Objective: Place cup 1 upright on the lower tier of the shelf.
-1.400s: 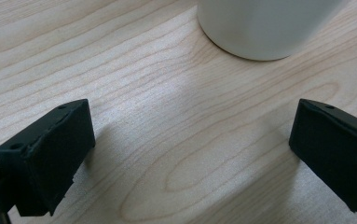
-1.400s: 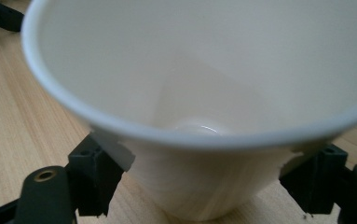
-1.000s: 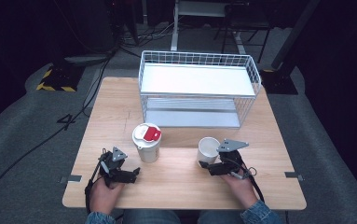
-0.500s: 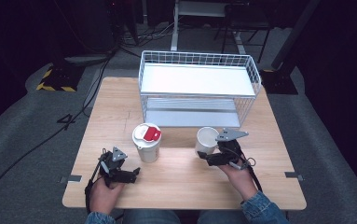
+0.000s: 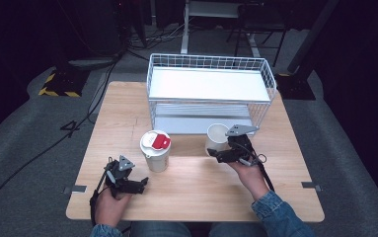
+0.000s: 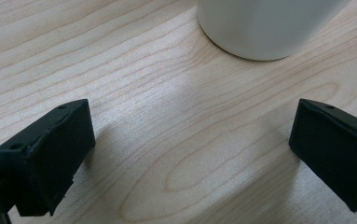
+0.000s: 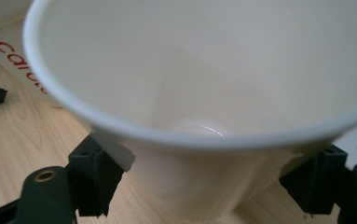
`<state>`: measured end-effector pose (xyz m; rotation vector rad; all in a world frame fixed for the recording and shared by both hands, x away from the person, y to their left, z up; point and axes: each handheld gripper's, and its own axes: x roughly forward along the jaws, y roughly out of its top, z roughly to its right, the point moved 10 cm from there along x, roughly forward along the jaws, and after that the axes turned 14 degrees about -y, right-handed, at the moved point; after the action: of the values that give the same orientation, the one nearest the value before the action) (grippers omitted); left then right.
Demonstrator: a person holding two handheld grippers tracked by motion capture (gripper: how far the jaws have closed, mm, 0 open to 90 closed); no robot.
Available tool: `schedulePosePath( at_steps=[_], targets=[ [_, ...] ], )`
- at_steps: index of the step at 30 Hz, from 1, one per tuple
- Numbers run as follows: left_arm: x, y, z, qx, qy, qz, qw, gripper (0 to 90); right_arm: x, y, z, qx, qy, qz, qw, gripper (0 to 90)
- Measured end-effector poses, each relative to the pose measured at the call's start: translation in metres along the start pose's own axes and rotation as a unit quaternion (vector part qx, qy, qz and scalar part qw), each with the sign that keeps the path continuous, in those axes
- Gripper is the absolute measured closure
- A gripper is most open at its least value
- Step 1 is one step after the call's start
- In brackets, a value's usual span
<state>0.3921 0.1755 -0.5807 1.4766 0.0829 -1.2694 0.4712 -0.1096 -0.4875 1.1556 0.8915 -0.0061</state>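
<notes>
Between the two black jaws of the right gripper (image 7: 199, 182) sits an open white paper cup (image 7: 204, 93), its sides pinched inward by the pads, so the grip is firm. In the high view this cup (image 5: 216, 138) is tilted in the right gripper (image 5: 217, 154) above the light wooden table (image 5: 196, 187), just in front of the white wire two-shelf rack (image 5: 208, 84). To its left, a second white paper cup with a white lid bearing a red tab (image 5: 156, 150) stands upright on the table. The left gripper (image 5: 141, 184) rests low on the tabletop just beside that lidded cup, jaws spread wide with nothing between them; bare wood shows there in the left gripper view.
</notes>
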Motion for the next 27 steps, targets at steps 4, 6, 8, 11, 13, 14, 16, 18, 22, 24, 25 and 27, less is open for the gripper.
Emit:
schedulePosePath(
  at_steps=[4, 6, 8, 11, 13, 14, 16, 18, 22, 24, 25, 27],
  targets=[
    [0.0, 0.0, 0.0, 0.0, 0.0, 0.0, 1.0, 0.6, 0.005, 0.005, 0.003, 0.002, -0.005, 0.001, 1.0, 23.3],
    [0.0, 0.0, 0.0, 0.0, 0.0, 0.0, 1.0, 0.6, 0.011, 0.009, 0.006, 0.005, -0.015, 0.001, 0.9999, 23.3],
    [0.0, 0.0, 0.0, 0.0, 0.0, 0.0, 1.0, 0.6, 0.014, 0.012, 0.008, 0.009, -0.018, 0.002, 0.9998, 23.3],
    [0.0, 0.0, 0.0, 0.0, 0.0, 0.0, 1.0, 0.6, 0.016, 0.015, 0.01, 0.01, -0.024, 0.005, 0.9997, 23.3],
    [0.0, 0.0, 0.0, 0.0, 0.0, 0.0, 1.0, 0.6, 0.021, 0.019, 0.014, 0.012, -0.033, 0.006, 0.9994, 23.3],
    [0.0, 0.0, 0.0, 0.0, 0.0, 0.0, 1.0, 0.6, 0.023, 0.02, 0.015, 0.013, -0.035, 0.005, 0.9993, 23.3],
    [0.0, 0.0, 0.0, 0.0, -0.001, 0.0, 1.0, 0.6, 0.024, 0.021, 0.017, 0.014, -0.04, 0.004, 0.9991, 23.3],
    [0.0, 0.0, 0.0, 0.0, 0.0, 0.001, 1.0, 0.6, 0.03, 0.025, 0.021, 0.015, -0.051, 0.004, 0.9986, 23.3],
    [0.0, 0.0, 0.0, 0.0, 0.0, 0.0, 1.0, 0.6, 0.035, 0.026, 0.025, 0.019, -0.06, 0.004, 0.998, 23.3],
    [0.0, 0.0, 0.0, 0.0, 0.0, 0.0, 1.0, 0.6, 0.042, 0.027, 0.028, 0.022, -0.069, 0.003, 0.9974, 23.3],
    [0.0, 0.0, 0.0, 0.0, 0.0, 0.0, 1.0, 0.6, 0.042, 0.027, 0.028, 0.022, -0.069, 0.003, 0.9974, 23.3],
    [0.0, 0.0, 0.0, 0.0, 0.0, 0.0, 1.0, 0.6, 0.046, 0.027, 0.03, 0.024, -0.074, 0.002, 0.997, 23.3]
  ],
)
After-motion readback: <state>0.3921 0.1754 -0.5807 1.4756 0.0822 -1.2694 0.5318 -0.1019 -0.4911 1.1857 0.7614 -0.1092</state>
